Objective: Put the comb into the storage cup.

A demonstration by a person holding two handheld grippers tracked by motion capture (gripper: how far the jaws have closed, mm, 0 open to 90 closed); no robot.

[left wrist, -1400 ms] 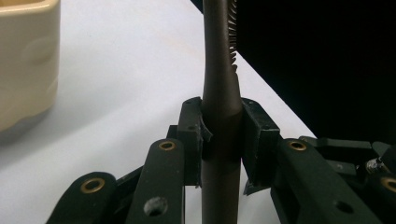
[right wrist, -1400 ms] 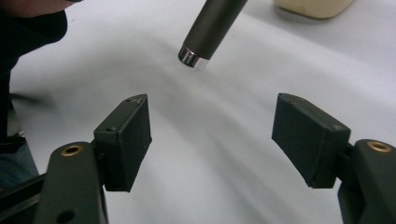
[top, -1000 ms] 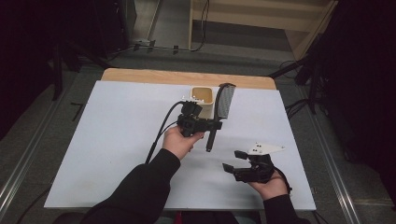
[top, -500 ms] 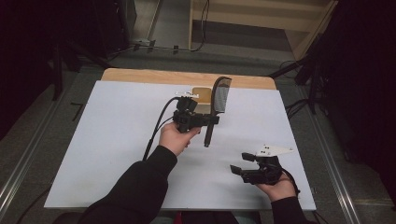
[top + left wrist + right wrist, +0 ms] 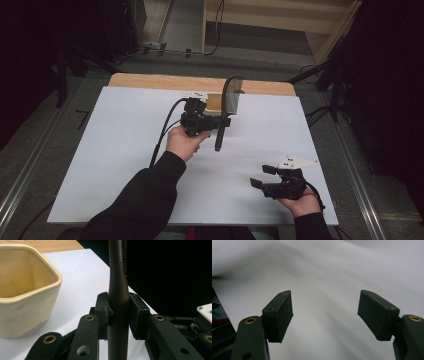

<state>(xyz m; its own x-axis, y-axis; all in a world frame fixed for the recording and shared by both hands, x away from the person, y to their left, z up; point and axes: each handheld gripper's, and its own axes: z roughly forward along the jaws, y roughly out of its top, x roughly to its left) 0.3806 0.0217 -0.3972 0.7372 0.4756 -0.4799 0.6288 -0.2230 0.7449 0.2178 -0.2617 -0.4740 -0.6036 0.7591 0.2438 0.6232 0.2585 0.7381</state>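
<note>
The brush (image 5: 117, 290) has a smooth, dark brown handle with a dull satin sheen, plastic by its look, and fine dark bristles along one edge. The cup (image 5: 27, 290) looks ceramic, cream-yellow, glazed and softly glossy with a faintly wavy wall. The left tool (image 5: 118, 315) is matt black plastic with brass-coloured rivets, and its pads (image 5: 102, 312) look rubbery and slightly frayed. The right tool (image 5: 325, 315) shares that matt black finish. The surface (image 5: 125, 145) wears a smooth, matt white sheet over pale wood (image 5: 150, 80)
</note>
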